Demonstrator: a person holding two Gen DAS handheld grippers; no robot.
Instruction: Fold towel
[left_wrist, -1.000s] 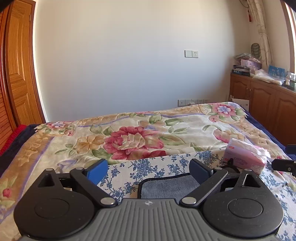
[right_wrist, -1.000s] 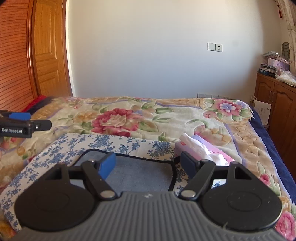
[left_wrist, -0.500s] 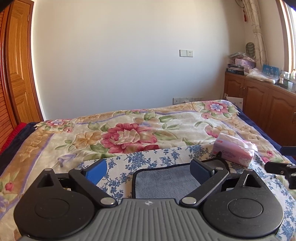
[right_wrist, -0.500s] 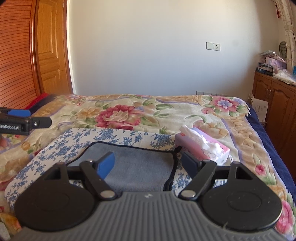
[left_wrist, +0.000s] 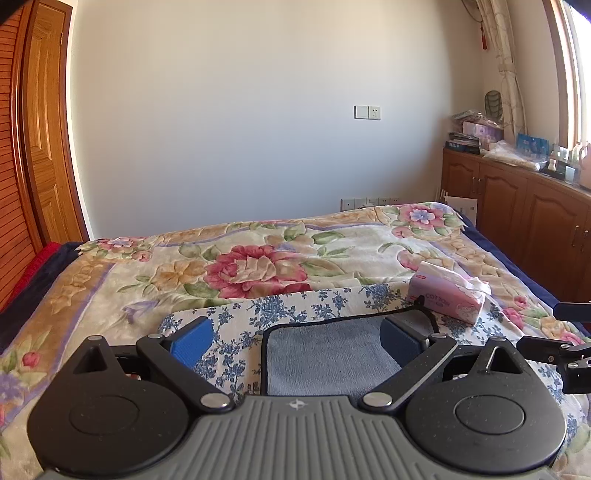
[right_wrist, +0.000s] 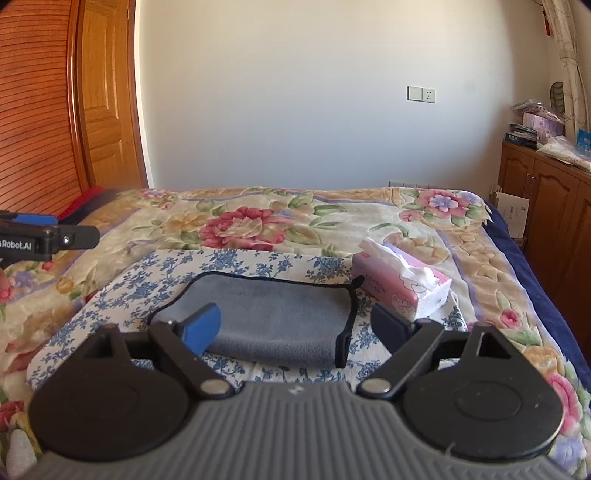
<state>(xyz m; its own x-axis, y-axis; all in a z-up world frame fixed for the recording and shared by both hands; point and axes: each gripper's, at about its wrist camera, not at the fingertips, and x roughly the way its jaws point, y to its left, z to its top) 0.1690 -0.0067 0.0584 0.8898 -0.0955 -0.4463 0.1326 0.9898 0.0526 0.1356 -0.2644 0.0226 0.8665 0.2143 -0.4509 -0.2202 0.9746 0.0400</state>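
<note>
Two hand-held grippers are mine here, and both hang over the near edge of the bed (right_wrist: 110, 236), holding nothing. Far left stands a wooden door (right_wrist: 107, 110) against the pale wall. My left hand-held gripper (left_wrist: 295, 334) has its jaws spread wide, the blue-padded finger (left_wrist: 192, 339) over the blue-flowered cloth (left_wrist: 236, 325) and the other finger over the towel's right part; the towel's left edge sits between them. From the right wrist view its tip shows at the left edge, well apart from the towel. The grey towel (right_wrist: 269, 317) with its dark trim lies flat on that flowered cloth, doubled over, the rounded fold toward me and its right end curling up a little. My right hand-held gripper (right_wrist: 295, 326) is also wide open, its fingers standing to either side of the towel's near edge, above it rather than touching as far as I can tell. Just right of the towel's far corner lies a pink tissue pack (right_wrist: 399, 284), white tissue poking out. Far right, a wooden cabinet (right_wrist: 546, 206) carries clutter on top.
</note>
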